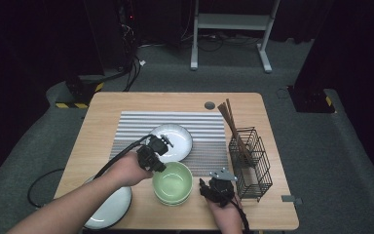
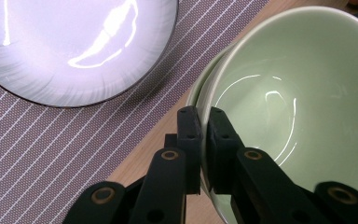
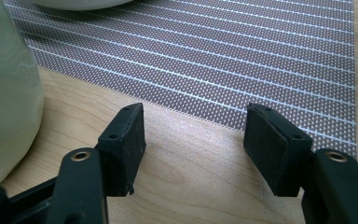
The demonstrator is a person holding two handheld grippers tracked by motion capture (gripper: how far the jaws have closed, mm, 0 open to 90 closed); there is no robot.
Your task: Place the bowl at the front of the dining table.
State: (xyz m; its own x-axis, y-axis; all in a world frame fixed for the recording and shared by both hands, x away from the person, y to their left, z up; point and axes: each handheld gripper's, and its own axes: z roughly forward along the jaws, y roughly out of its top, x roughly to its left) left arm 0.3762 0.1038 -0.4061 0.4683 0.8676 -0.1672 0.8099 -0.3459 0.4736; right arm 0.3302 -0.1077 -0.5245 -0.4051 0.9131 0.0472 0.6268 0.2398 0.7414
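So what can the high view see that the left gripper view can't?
The high view alone takes in the wire basket with its sticks, the right gripper resting open on the table, and a second plate at the near edge. The left gripper view alone shows the left gripper pinching the top green bowl's rim, with another bowl nested beneath. Both share the striped mat and the white plate.

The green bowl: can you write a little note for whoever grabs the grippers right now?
Left gripper: shut on the rim of the top pale green ceramic bowl, one jaw inside, one outside.
Right gripper: open, holding nothing, low over the wooden table beside the bowls.
Things: two green bowls are stacked at the front edge of the striped grey placemat, next to a white plate.
Done: top bowl gripped.
Left: probably lift it off the stack and set it down.
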